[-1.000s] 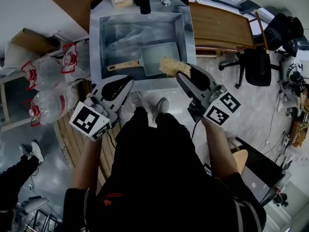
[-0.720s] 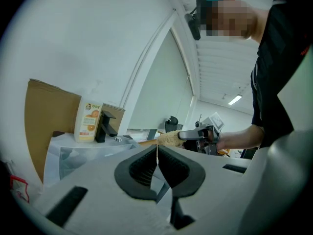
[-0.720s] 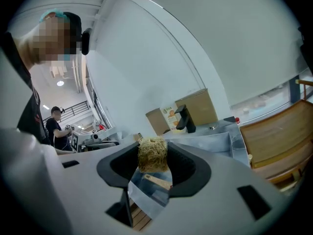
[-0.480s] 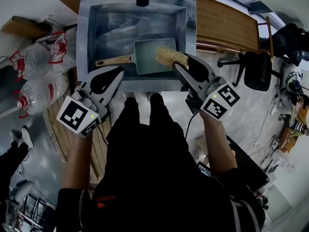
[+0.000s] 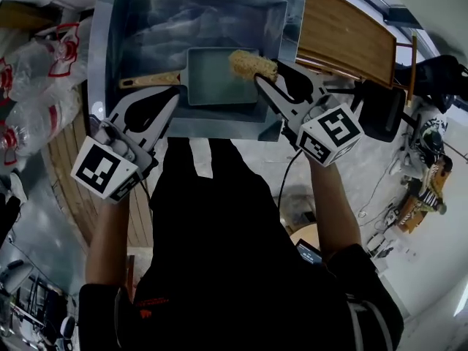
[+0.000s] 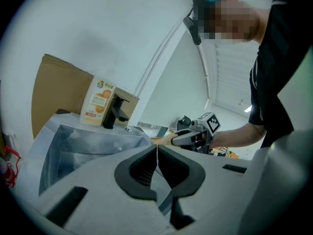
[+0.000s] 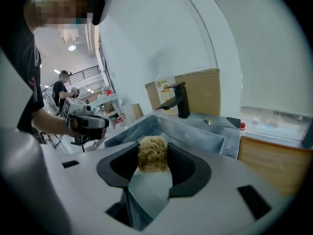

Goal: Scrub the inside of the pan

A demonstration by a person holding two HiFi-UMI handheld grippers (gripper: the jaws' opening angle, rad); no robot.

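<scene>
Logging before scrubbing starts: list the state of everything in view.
Grey rectangular metal pan with wooden handle: flat on the floor of the steel sink.
Tan fibrous scrubber: clamped in the right tongs, at the pan's right rim.
Left tongs: shut, empty.

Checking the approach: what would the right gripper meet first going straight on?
Probably the pan: the right gripper, shut on the scrubber, points at its right rim, though height is unclear.
</scene>
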